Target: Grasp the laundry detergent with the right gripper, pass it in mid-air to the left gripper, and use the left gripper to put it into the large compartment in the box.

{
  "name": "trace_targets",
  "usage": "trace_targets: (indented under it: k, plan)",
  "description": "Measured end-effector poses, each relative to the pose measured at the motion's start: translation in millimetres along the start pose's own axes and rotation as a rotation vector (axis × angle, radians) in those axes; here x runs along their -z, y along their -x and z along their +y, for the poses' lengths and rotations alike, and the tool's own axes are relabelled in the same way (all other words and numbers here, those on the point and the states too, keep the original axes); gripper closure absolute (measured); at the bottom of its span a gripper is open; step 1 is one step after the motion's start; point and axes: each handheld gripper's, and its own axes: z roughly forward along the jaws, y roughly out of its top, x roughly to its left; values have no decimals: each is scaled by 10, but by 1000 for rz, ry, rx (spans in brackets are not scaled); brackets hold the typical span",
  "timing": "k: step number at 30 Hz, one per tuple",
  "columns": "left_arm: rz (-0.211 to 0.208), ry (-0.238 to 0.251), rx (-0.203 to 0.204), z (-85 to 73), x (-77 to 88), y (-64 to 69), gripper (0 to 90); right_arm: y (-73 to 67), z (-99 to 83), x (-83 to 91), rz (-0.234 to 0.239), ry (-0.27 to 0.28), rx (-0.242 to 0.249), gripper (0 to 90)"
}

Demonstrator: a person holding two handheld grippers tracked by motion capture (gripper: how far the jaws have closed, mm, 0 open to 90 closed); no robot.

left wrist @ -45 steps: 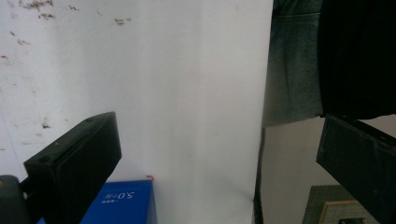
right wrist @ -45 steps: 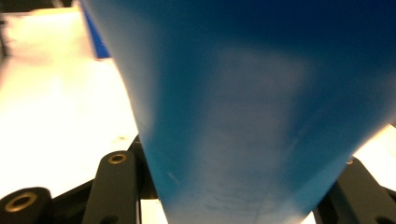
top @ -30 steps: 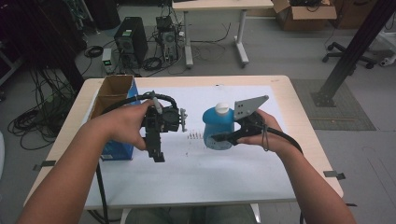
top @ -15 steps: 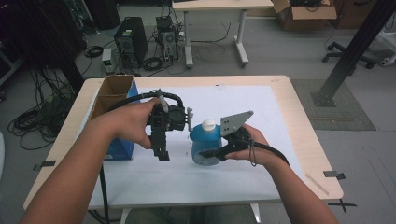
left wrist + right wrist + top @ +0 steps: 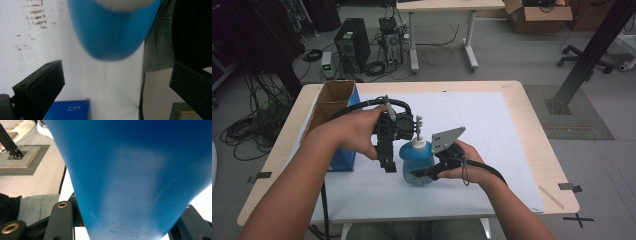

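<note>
A blue bottle (image 5: 416,159) with a white cap and a thin pump stem stands upright near the middle of the white mat (image 5: 492,130). My right gripper (image 5: 423,174) comes in from the right and is shut on the bottle's lower body. In the right gripper view the blue bottle (image 5: 130,175) sits between the two black jaws of my right gripper (image 5: 125,221). My left gripper (image 5: 388,165) points down just left of the bottle, open. In the left gripper view the bottle (image 5: 112,30) lies ahead of the wide-spread jaws of my left gripper (image 5: 116,68), untouched. Whether the bottle rests on the mat I cannot tell.
An open cardboard box (image 5: 332,102) stands at the table's left, with a blue box (image 5: 341,161) in front of it, close to my left forearm. The blue box (image 5: 67,110) also appears low in the left gripper view. Cables trail from both grippers toward the near edge.
My right gripper has carried the bottle leftward, nearer to me and lower, up beside the left gripper. The left hand has hardly moved.
</note>
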Motion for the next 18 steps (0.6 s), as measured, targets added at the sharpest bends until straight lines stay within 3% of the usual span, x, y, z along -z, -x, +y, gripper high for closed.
trace_targets:
  k: [7,18]
  plan:
    - [1,3,-3,16,-5,14,2,-16,88,-181,-1,-1,-2,456]
    - [9,9,-1,14,-2,23,2,-31,186,-302,11,11,-2,457]
